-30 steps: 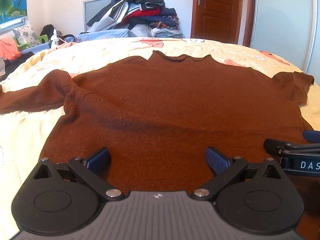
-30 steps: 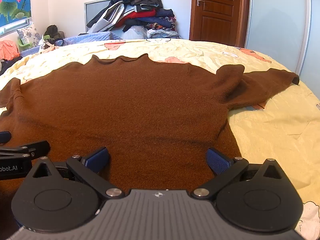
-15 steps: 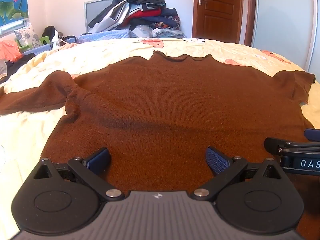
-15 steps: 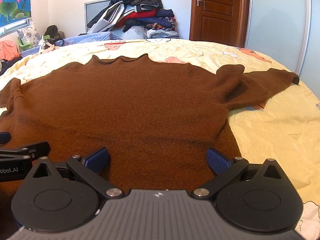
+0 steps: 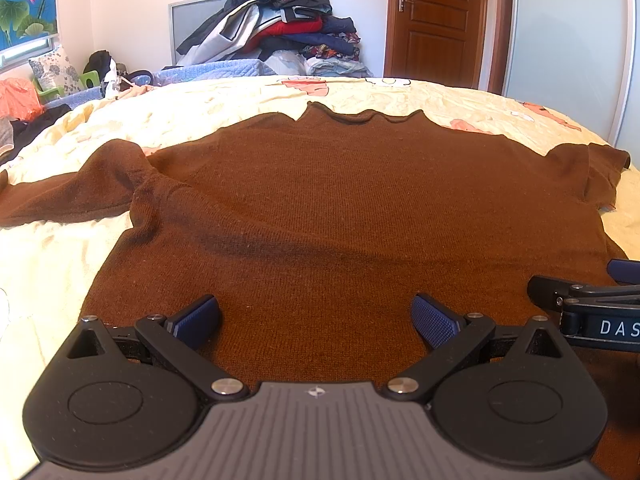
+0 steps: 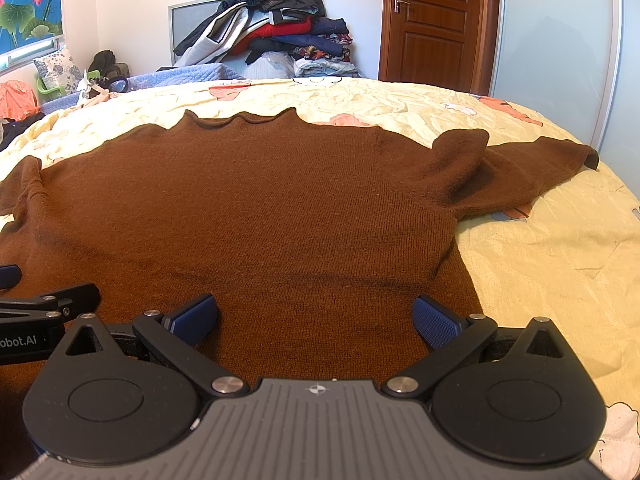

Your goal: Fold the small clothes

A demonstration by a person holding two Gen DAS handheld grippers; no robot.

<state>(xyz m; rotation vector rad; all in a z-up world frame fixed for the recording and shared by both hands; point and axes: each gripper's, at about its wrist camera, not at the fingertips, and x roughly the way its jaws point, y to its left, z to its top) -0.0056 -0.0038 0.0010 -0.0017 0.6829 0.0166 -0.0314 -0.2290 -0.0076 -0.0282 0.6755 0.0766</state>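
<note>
- Change from the earlier frames: in the left wrist view the brown sweater (image 5: 340,208) sits slightly lower in the picture than one second ago; the right wrist view is unchanged.
- Left gripper (image 5: 316,316): jaws spread wide apart, holding nothing, blue pads (image 5: 196,318) over the sweater's near hem.
- Right gripper (image 6: 316,316): jaws likewise spread wide, empty, over the near hem beside the sweater's right edge.
- Each gripper shows at the edge of the other's view; the two are side by side.
- Location: the sweater lies flat and spread out on the yellow bedsheet (image 6: 540,264).
- Orientation: collar (image 5: 360,114) points away from the grippers, toward the far wall; hem is nearest. The body's long axis runs from the grippers to the collar.
- Sleeves: left sleeve (image 5: 72,192) extends out to the left; right sleeve (image 6: 528,172) extends out to the right, bunched at the shoulder.
- Count: one sweater, two sleeves, two grippers.
- Background: one pile of clothes (image 6: 272,28) against the far wall; one wooden door (image 6: 432,20) to its right.
</note>
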